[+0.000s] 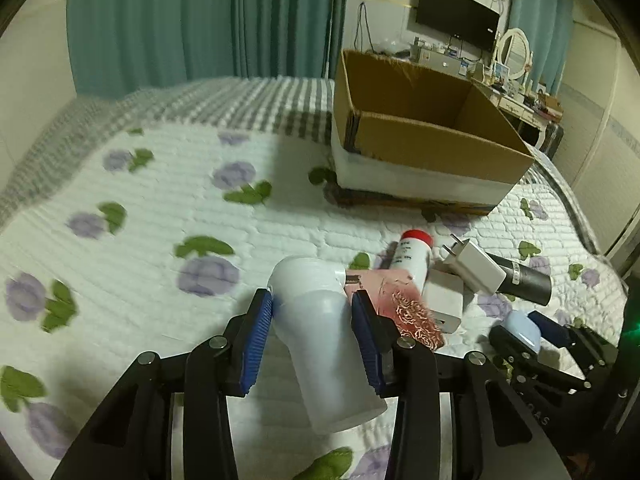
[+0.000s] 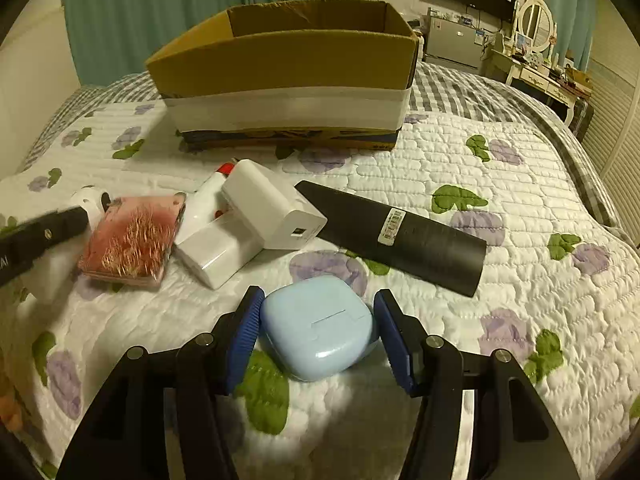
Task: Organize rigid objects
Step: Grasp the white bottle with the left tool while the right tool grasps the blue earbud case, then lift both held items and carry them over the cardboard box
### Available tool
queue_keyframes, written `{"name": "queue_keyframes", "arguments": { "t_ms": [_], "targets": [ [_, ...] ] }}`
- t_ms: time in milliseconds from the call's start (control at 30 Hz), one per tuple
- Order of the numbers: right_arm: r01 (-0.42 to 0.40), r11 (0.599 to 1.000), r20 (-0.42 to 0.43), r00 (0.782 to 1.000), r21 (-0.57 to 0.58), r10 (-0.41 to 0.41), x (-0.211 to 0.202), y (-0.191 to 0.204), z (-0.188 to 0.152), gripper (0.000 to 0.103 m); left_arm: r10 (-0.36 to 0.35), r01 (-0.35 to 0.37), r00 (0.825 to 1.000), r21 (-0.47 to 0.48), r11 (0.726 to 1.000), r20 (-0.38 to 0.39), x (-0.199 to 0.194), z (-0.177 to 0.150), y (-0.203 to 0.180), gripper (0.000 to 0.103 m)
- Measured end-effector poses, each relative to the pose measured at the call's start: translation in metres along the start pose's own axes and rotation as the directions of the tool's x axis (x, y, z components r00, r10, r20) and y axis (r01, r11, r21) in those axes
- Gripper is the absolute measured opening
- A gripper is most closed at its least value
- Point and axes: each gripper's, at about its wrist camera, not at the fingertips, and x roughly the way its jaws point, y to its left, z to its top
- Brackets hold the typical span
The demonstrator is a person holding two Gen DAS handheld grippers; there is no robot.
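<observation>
My left gripper (image 1: 312, 304) is shut on a white plastic device (image 1: 320, 332) with a round head, held just above the quilt. My right gripper (image 2: 318, 300) has its blue pads on both sides of a light blue earbud case (image 2: 318, 326) lying on the quilt; the left pad touches it, the right pad stands a little off. A pile lies between them: a pink patterned box (image 2: 130, 236), two white chargers (image 2: 272, 210), a white bottle with a red cap (image 1: 414, 254) and a black tube (image 2: 396, 236). An open cardboard box (image 2: 288, 56) stands behind.
Everything rests on a bed with a white quilt (image 2: 500, 184) printed with purple flowers. Teal curtains (image 1: 200, 20) hang behind. A wall TV (image 1: 456, 14), a dresser and a round mirror (image 2: 536, 24) stand at the far right, beyond the bed edge.
</observation>
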Motion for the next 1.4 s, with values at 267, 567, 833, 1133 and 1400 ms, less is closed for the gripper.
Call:
{"name": "queue_keyframes", "arguments": {
  "t_ms": [267,567,833,1133,1400],
  "targets": [
    [-0.012,1.000,0.023,1.000,-0.019,0.012,-0.021,0.005,-0.006,0.057,-0.011,0.011,0.999,0.006,1.000,0.040,-0.026,0.004,-0.001,0.034],
    [-0.012,1.000,0.061,0.998,0.018,0.011,-0.042,-0.003,-0.008,0.057,-0.012,0.011,0.999,0.024,1.000,0.036,-0.038,0.005,-0.001,0.004],
    [-0.024,1.000,0.057,0.998,0.012,0.023,-0.041,-0.002,-0.011,0.057,-0.118,0.111,0.986,-0.056,0.992,-0.122,-0.015,-0.021,0.003,0.040],
    [-0.029,1.000,0.047,0.998,0.002,0.029,-0.037,-0.001,-0.009,0.057,-0.116,0.087,0.973,-0.147,0.985,-0.201,0.033,-0.032,0.014,0.058],
    [-0.043,0.999,0.054,0.998,-0.009,0.043,-0.043,0.003,-0.008,0.057,-0.094,0.074,0.984,-0.131,0.989,-0.154,0.012,-0.029,0.031,0.043]
  ]
}}
